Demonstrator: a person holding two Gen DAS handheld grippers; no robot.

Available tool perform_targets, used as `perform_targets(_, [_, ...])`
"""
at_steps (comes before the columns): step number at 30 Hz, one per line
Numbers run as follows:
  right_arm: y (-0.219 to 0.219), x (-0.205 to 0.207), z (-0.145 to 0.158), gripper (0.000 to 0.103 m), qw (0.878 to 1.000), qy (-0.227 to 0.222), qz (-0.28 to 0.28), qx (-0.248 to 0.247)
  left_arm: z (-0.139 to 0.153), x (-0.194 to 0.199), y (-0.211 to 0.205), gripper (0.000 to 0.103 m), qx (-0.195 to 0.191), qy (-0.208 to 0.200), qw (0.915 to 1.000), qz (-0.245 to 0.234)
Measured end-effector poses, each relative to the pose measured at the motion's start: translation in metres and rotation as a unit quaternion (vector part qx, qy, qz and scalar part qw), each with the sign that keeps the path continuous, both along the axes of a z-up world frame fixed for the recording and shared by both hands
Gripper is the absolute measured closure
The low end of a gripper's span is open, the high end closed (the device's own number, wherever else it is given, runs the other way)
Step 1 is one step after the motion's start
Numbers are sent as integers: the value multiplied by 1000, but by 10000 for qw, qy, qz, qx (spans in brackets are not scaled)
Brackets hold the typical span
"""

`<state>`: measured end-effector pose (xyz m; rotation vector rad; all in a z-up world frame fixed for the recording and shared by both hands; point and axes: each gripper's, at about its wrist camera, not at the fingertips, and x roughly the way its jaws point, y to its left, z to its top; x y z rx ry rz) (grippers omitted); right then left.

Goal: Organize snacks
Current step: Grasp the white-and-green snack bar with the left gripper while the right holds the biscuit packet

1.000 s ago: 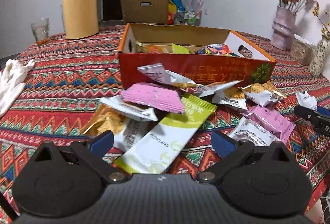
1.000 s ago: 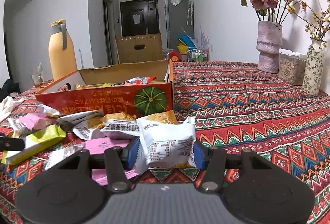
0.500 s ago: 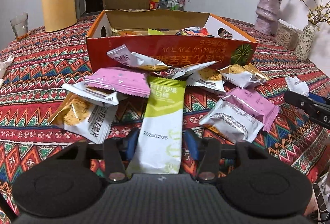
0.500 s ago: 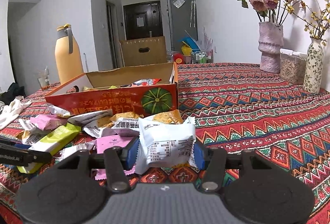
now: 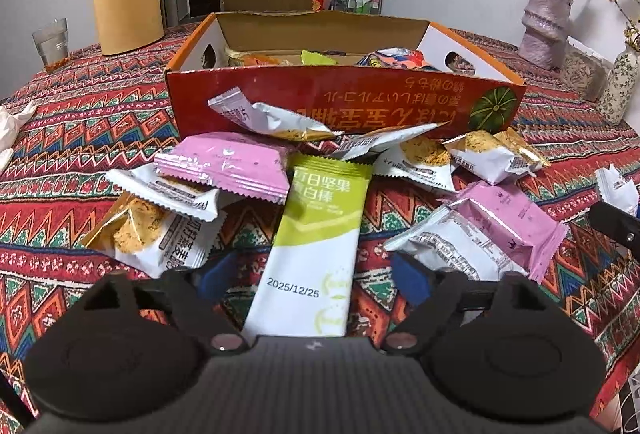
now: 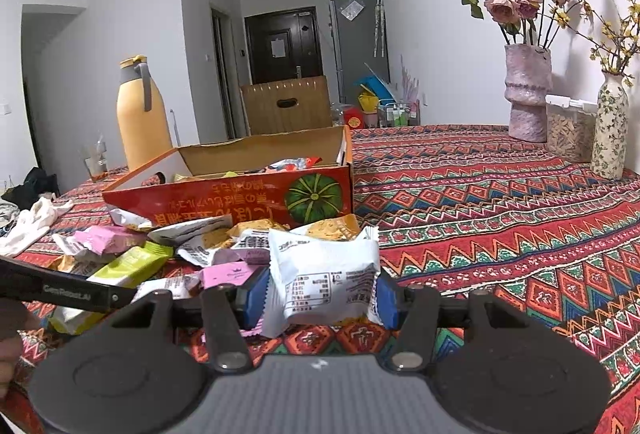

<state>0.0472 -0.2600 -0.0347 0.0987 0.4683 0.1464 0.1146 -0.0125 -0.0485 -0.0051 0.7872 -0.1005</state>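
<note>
Snacks half sorted, one packet pinched

Left hand-held gripper (image 5: pixel 314 280) is standing spread wide, its jaws having just been opening, with the green bar (image 5: pixel 320 234) lying between the blue pads (image 5: pixel 412 280) and touched by neither. This bar is a long, flat, glossy sachet, green at the far end and white at the near end, with a printed date. Its long axis is running straight away from the camera toward the box (image 5: pixel 344 102), the green end pointing at the box wall.

Right hand-held gripper (image 6: pixel 320 296) is pinching a white packet (image 6: pixel 322 284), a puffy, crinkled pillow pack with serrated end seals; its pads are pressing on both sides, and the printed back is facing the camera.

Loose packets are lying in a heap on the surface (image 6: pixel 500 218), which is wearing a woven cloth of red zigzag bands. Pink wrappers (image 5: pixel 228 164) are matte and flat. The box is open-topped cardboard, orange-red outside with a green pumpkin print, and is holding several snacks.
</note>
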Motion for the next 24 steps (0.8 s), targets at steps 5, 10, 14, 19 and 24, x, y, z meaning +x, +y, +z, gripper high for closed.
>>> perform_targets(5, [0,-2,0,49,10000,2,16,23,-2,1,2,0,29,139,9999,57])
perform_targets(10, [0,-4,0,49,10000,-3,29,37,-3,4,-2,0,215,234,9995,12])
perform_targets(14, [0,-4,0,49,10000,-4,32,40,-1,6,-2,0,228,328,9992,16])
perform_targets(19, [3,-8,1,49,10000,-17,55,39,-2,6,-1,0,216,288,9993,54])
perform_targets(24, [4,-11,2,49,10000,-23,57,31,3,-3,-2,39,118,39,9999,49])
